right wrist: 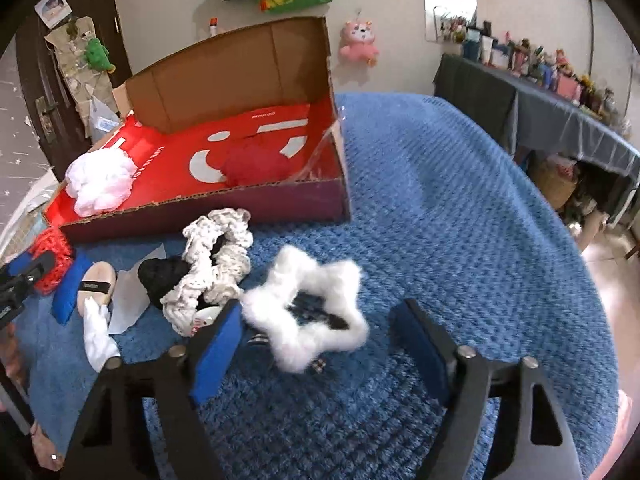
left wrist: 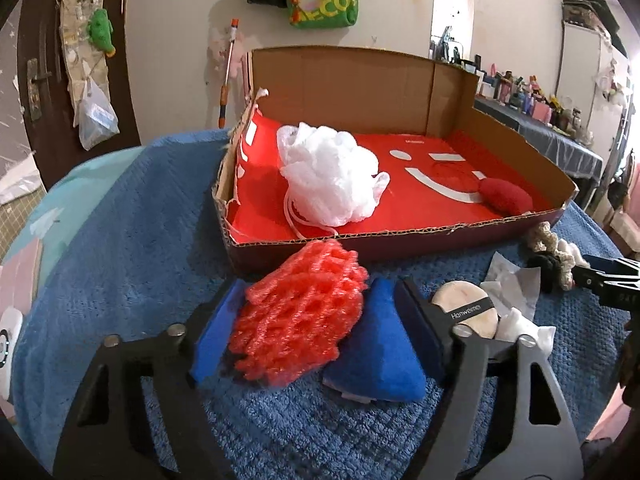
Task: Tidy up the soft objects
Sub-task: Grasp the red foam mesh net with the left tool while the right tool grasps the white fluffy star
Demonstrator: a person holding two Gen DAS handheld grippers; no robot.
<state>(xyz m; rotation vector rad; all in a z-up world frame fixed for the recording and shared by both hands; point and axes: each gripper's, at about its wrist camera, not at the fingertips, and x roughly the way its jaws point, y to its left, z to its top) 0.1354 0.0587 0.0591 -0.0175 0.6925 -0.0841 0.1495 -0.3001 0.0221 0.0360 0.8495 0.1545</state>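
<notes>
My left gripper [left wrist: 320,292] is open around a red foam net [left wrist: 300,316] lying on the blue blanket. The left pad touches the net, and a blue wedge cushion [left wrist: 376,356] fills the space to the right pad. My right gripper [right wrist: 320,308] is open around a white fluffy star clip [right wrist: 308,312]. Its left pad brushes the star and its right pad stands apart from it. Just behind, a cardboard box [left wrist: 400,236] with a red lining holds a white mesh pouf [left wrist: 332,172] and a red soft ball [left wrist: 504,196].
Between the grippers lie a beige powder puff [right wrist: 96,280], white paper [right wrist: 128,296], a cream scrunchie [right wrist: 216,256] and a black one [right wrist: 164,276]. The blue blanket [right wrist: 460,220] stretches to the right. A cluttered table [right wrist: 560,112] stands far right, and bags hang on the wall.
</notes>
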